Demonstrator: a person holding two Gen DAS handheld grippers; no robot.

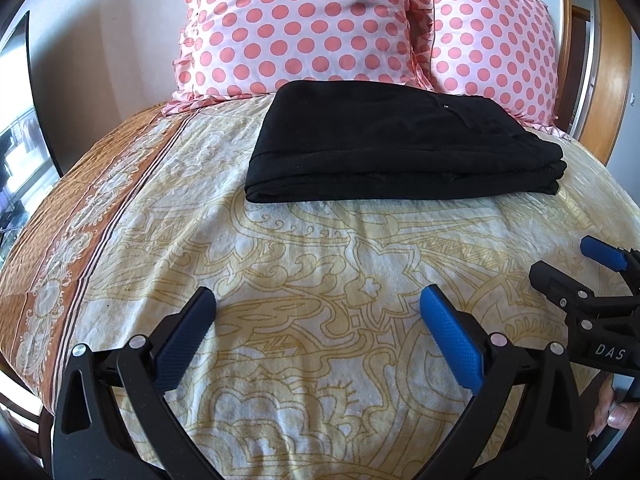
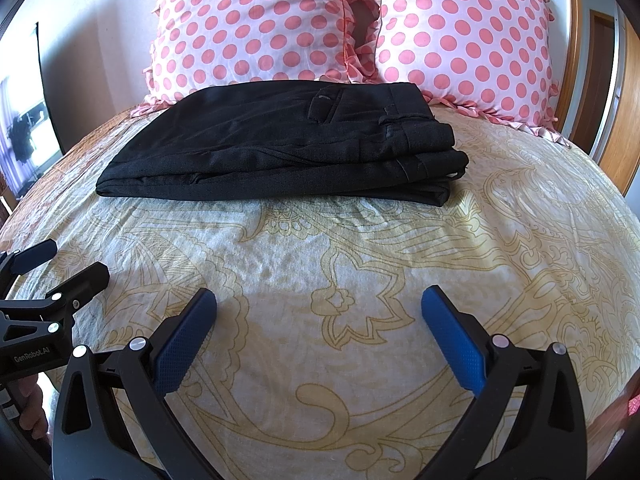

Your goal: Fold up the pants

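Patterned cream-and-gold bedding [image 2: 360, 264] covered the bed, with two pink polka-dot pillows [image 2: 256, 28] propped at its head. The black pants [image 2: 280, 148] were found lying ahead of both tongs, well apart from them, already folded into a compact stacked rectangle just before the pillows; the waistband and a pocket faced upward toward the right end. The left tongs [image 1: 318, 312] were held spread and empty over bare bedding. The right tongs [image 2: 320, 312] were likewise spread and gripping nothing. The fold was judged essentially complete. If any finishing were attempted, the uneven layer edges at the right end should be squared with light pressure, without dragging the stack or lifting its top layer.
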